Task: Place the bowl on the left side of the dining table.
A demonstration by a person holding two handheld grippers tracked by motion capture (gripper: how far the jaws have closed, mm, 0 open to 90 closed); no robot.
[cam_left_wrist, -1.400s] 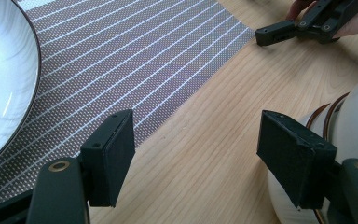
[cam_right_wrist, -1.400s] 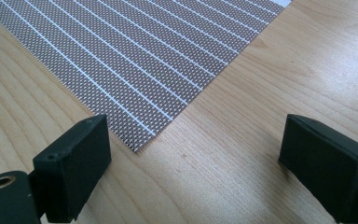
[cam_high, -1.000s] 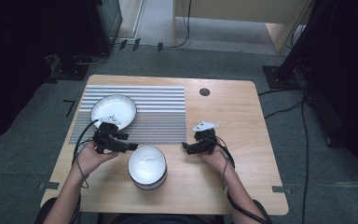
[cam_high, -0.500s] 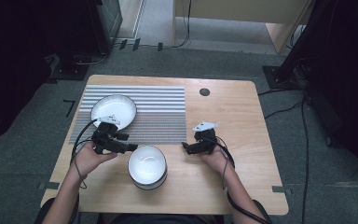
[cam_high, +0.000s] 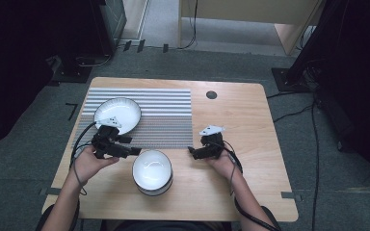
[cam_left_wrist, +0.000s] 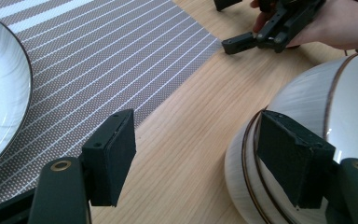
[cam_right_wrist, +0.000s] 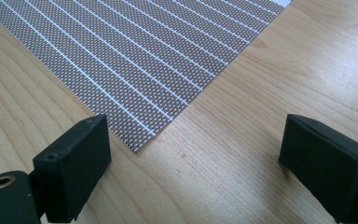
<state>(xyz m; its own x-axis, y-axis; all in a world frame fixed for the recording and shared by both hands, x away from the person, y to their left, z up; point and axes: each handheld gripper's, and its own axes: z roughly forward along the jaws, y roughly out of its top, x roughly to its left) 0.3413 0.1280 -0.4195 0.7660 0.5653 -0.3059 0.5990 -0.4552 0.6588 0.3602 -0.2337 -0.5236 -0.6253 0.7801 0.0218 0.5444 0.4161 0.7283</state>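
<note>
A white bowl point(cam_high: 152, 171) with a dark rim, seemingly stacked on another, stands near the table's front edge. My left gripper point(cam_high: 134, 151) lies just left of it, open; in the left gripper view point(cam_left_wrist: 196, 158) one pad point(cam_left_wrist: 293, 158) sits close against the bowl's outer wall point(cam_left_wrist: 303, 93), with bare wood between the jaws. A white plate point(cam_high: 117, 114) rests on the striped placemat point(cam_high: 164, 120) behind the left hand. My right gripper point(cam_high: 191, 152) is open to the right of the bowl, its jaws point(cam_right_wrist: 191, 163) spread above the placemat's corner point(cam_right_wrist: 144, 51) and holding nothing.
The wooden table point(cam_high: 241, 125) has a round cable hole point(cam_high: 211, 95) at the back. The plate's edge point(cam_left_wrist: 0, 93) and the placemat point(cam_left_wrist: 112, 56) lie to the left in the left gripper view, and the right gripper point(cam_left_wrist: 230, 23) shows far off.
</note>
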